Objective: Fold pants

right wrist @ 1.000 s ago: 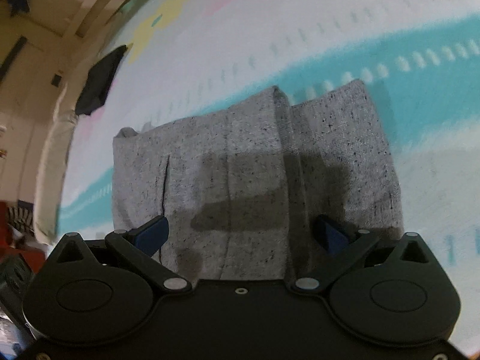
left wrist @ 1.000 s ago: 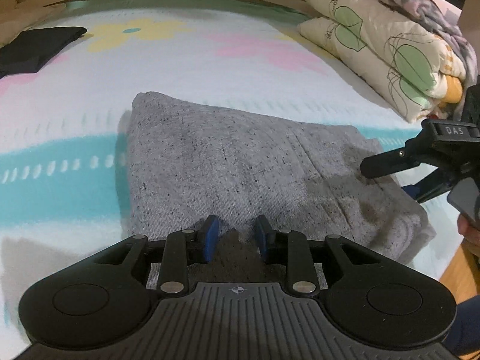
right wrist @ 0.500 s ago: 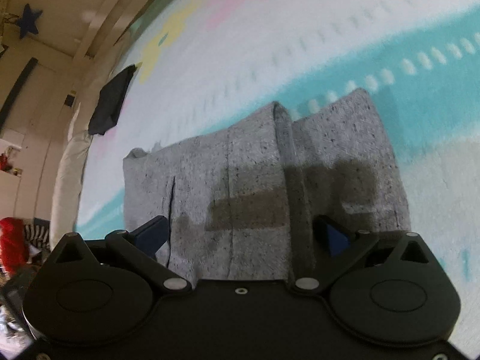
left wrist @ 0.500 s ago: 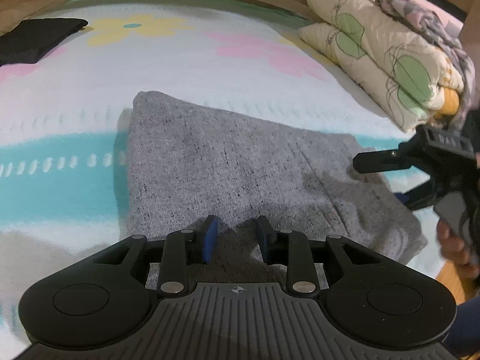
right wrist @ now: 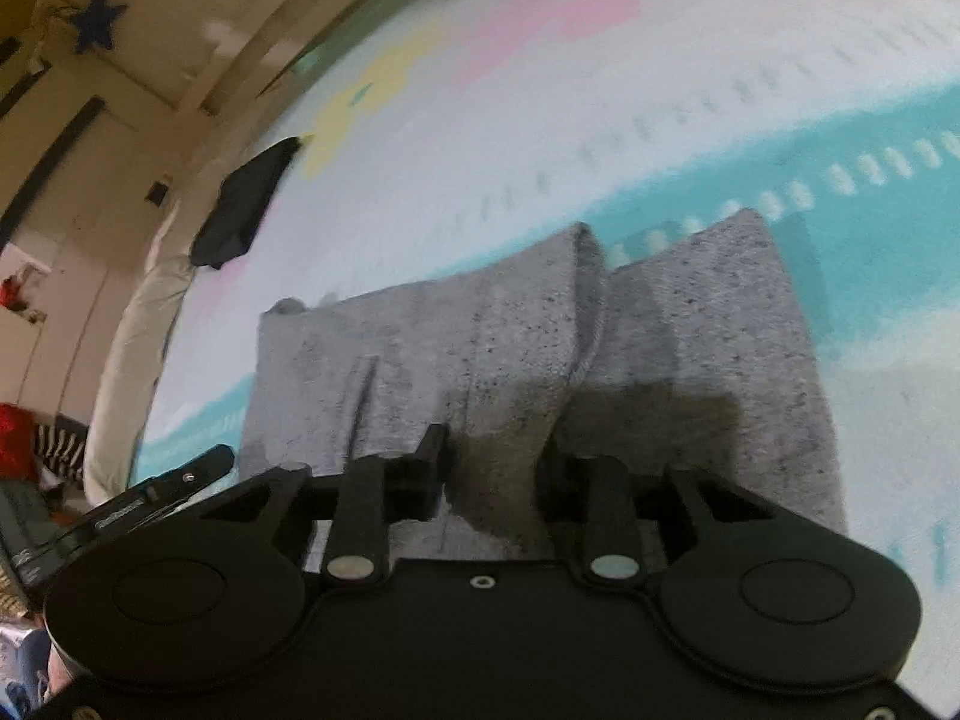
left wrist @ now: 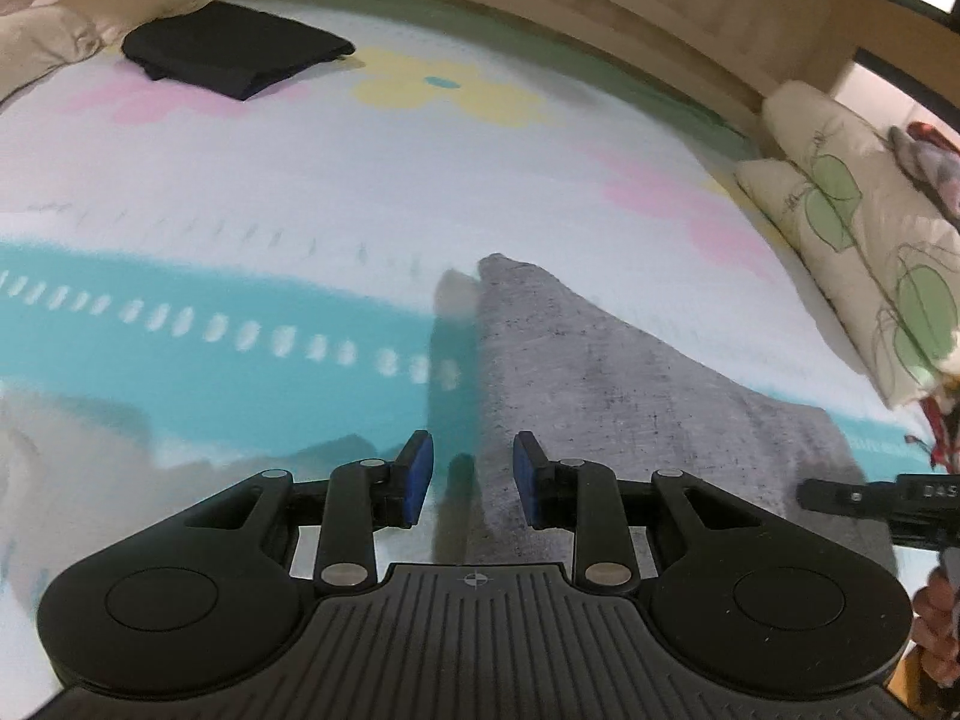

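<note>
Since a second ago the left gripper [left wrist: 471,477] has slid off the middle of the grey pants [left wrist: 630,396] to their left edge, and the right gripper [right wrist: 489,468] has drawn its wide-spread jaws in. Those right jaws are closing at this moment over the near hem of the pants [right wrist: 510,360], with grey cloth bunched between them; whether the pads already pinch it I cannot tell. The left jaws stand partly open with the edge of the cloth and some bedsheet [left wrist: 240,210] in the gap, gripping nothing.

The pants lie on the bed already doubled into a thick rectangle, one layer lapped over the other along a ridge. Probably the two tools are set at the near corners so the near end can be lifted evenly and carried over for another fold. A black garment [left wrist: 234,57] sits well apart near the head of the bed, and pillows [left wrist: 858,222] lie beside the pants' far right
</note>
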Action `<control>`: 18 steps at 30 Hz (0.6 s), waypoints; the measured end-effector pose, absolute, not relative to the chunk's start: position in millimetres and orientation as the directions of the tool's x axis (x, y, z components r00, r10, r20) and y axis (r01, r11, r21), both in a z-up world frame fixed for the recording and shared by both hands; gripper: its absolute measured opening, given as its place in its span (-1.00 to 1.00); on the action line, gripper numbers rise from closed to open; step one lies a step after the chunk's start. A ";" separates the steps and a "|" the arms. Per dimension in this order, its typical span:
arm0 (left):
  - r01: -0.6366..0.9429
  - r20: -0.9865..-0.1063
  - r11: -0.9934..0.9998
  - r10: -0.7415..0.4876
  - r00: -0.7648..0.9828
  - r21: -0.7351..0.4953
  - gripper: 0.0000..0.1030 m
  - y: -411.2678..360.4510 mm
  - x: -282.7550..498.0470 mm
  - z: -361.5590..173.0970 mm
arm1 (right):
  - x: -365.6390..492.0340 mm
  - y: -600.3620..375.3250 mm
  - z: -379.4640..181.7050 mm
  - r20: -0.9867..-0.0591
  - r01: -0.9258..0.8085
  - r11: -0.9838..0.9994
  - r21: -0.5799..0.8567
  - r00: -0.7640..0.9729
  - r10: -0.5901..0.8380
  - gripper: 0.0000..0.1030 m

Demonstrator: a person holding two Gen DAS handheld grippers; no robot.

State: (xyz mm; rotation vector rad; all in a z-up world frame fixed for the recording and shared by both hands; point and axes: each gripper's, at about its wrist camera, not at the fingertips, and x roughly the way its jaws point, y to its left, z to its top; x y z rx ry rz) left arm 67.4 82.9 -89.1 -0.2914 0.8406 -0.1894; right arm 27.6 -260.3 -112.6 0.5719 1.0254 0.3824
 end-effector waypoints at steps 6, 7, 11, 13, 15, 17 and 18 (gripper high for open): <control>0.086 -0.668 0.944 -0.288 0.686 -0.319 -0.45 76.9 59.8 -69.2 | 9.5 -247.5 -54.6 -0.642 -0.146 0.811 0.566 0.540 0.545 -0.51; 0.102 -0.664 0.944 -0.294 0.687 -0.312 -0.44 72.2 59.2 -67.2 | 3.9 -252.0 -44.1 -0.622 -0.160 0.806 0.570 0.557 0.550 -0.52; 0.178 -0.686 0.936 -0.345 0.641 -0.304 -0.44 47.4 60.5 -74.0 | 1.8 -267.1 -44.8 -0.696 -0.091 0.873 0.479 0.566 0.441 -0.52; 0.216 -0.714 0.936 -0.351 0.606 -0.277 -0.44 32.5 60.4 -83.3 | 9.2 -273.7 -67.1 -0.766 -0.012 0.907 0.421 0.530 0.363 -0.52; 0.260 -0.755 0.938 -0.341 0.559 -0.231 -0.40 18.7 61.5 -96.1 | 16.2 -276.0 -94.9 -0.816 0.038 0.920 0.390 0.478 0.326 -0.50; 0.297 -0.759 0.942 -0.308 0.574 -0.157 -0.33 8.7 57.5 -106.4 | 16.9 -277.8 -106.2 -0.813 0.051 0.913 0.404 0.479 0.332 -0.43; 0.308 -0.749 0.942 -0.298 0.592 -0.132 -0.31 7.0 55.0 -107.5 | 17.2 -278.0 -104.8 -0.816 0.052 0.917 0.396 0.479 0.325 -0.38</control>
